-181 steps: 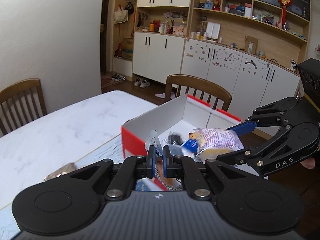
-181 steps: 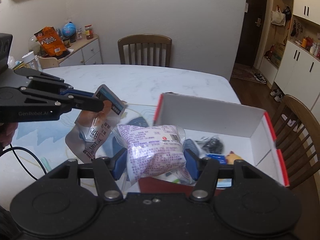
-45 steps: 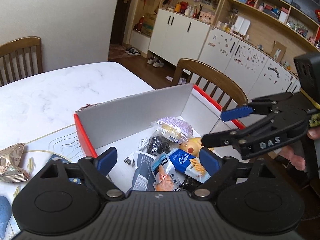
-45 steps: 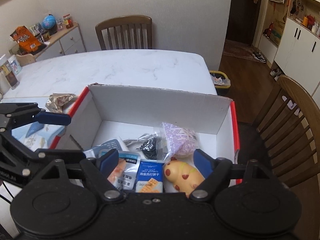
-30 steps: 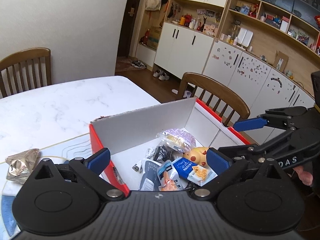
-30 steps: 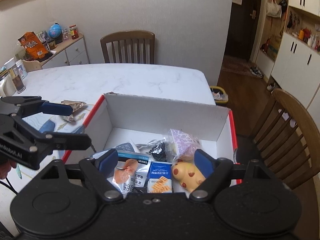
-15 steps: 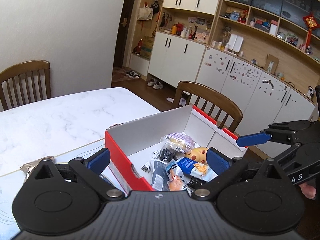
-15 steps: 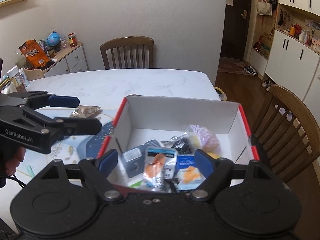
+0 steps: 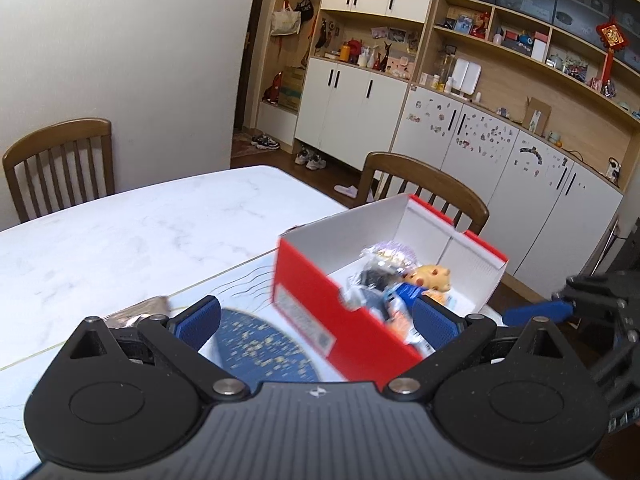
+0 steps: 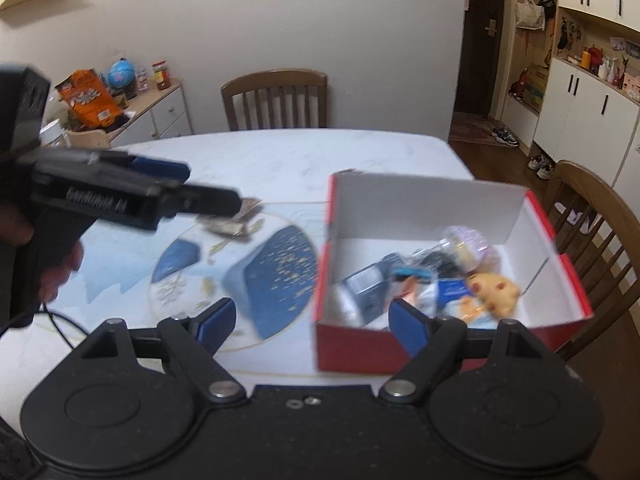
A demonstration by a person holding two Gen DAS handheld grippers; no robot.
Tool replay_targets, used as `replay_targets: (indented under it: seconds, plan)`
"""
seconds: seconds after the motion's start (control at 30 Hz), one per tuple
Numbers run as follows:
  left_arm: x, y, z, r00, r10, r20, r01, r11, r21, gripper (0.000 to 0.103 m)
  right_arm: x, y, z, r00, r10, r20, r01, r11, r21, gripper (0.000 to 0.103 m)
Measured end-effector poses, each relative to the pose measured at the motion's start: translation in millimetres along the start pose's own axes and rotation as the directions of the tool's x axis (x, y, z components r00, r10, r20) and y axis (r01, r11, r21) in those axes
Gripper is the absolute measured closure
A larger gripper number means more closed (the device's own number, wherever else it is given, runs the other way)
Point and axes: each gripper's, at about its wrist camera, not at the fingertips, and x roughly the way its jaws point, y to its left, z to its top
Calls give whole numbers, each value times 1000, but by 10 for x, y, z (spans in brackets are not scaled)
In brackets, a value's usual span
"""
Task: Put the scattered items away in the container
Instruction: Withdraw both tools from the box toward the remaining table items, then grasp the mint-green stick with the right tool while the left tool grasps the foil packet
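left gripper (image 9: 316, 316): fingers spread wide, empty, above the placemat (image 10: 256, 280) | right gripper (image 10: 312, 320): fingers spread wide, empty | red shoebox (image 10: 436, 344): on table, packets and toy inside, right of both finger gaps | crumpled wrapper (image 10: 234, 222): on the placemat, beyond left gripper's fingertips, outside box

Both wrist views overlook the box (image 9: 320, 308) (image 10: 420, 200) closely.

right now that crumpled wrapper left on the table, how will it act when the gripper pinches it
The wrapper looks like thin crinkled foil, so it is probably very light and floppy. It lies nearly flat on the table, so the fingers may skid over it. Its shiny surface could also be slippery.
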Motion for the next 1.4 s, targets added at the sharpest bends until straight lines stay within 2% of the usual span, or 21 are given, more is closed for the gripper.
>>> replay_targets:
  seconds: [0.4, 0.87, 1.2, 1.33, 1.4]
  plan:
    - [-217, 547, -177, 999, -23, -40, 23, 1000, -1, 0, 214, 850, -223, 997, 49, -60, -51, 998, -28, 19]
    - [-298, 1026, -347, 998, 15, -68, -18, 999, -50, 0, 651, 1394, -380, 983, 123, -133, -133, 989, -62, 20]
    - [-298, 1232, -420, 995, 38, -90, -44, 997, -67, 0, 1128, 1791, -551, 965, 159, -208, -194, 968, -160, 22]
    - [-288, 1268, -454, 995, 38, -96, -45, 996, -74, 0, 1244, 1908, -603, 965, 151, -216, -195, 960, -199, 27]
    - [-277, 1283, -471, 994, 39, -100, -47, 996, -81, 0, 1290, 1965, -628, 963, 148, -226, -198, 955, -220, 34]
